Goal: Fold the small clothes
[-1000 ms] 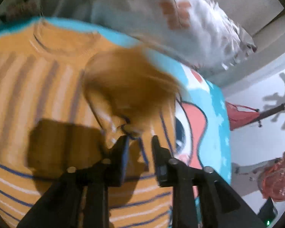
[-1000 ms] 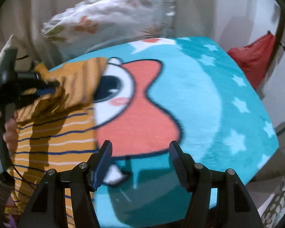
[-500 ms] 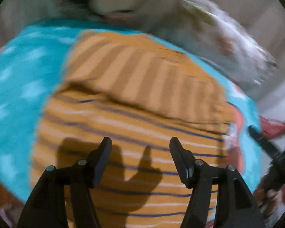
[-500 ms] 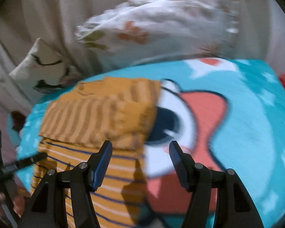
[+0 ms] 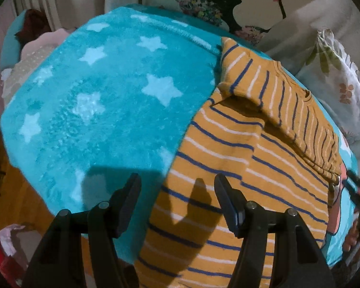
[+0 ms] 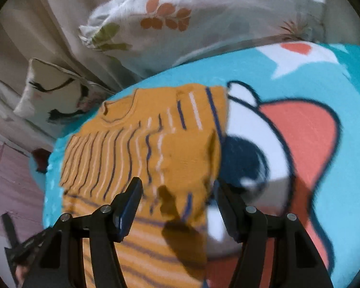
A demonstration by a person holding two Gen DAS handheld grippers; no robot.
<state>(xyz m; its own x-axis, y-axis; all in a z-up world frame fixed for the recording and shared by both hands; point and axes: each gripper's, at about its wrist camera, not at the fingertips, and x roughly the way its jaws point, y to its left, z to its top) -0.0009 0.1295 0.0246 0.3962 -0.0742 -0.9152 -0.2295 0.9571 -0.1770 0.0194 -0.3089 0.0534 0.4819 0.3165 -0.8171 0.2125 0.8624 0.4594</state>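
The orange knitted sweater with blue and white stripes (image 5: pixel 247 168) lies flat on the turquoise fleece blanket with white stars (image 5: pixel 103 100), its sleeves folded across the chest. The left gripper (image 5: pixel 177 192) hangs above the sweater's left edge with its fingers spread wide and nothing between them. The right gripper (image 6: pixel 177 194) is also spread and empty, above the folded sleeve (image 6: pixel 180 148) near the sweater's right edge. Only the left view shows the wide bare starred part of the blanket beside the sweater and the wooden floor (image 5: pixel 19 192) below the blanket's edge. Only the right view shows the cartoon face print (image 6: pixel 288 144) and the sweater's neckline (image 6: pixel 118 110). A white pillow with leaf print (image 6: pixel 180 19) lies beyond the blanket.
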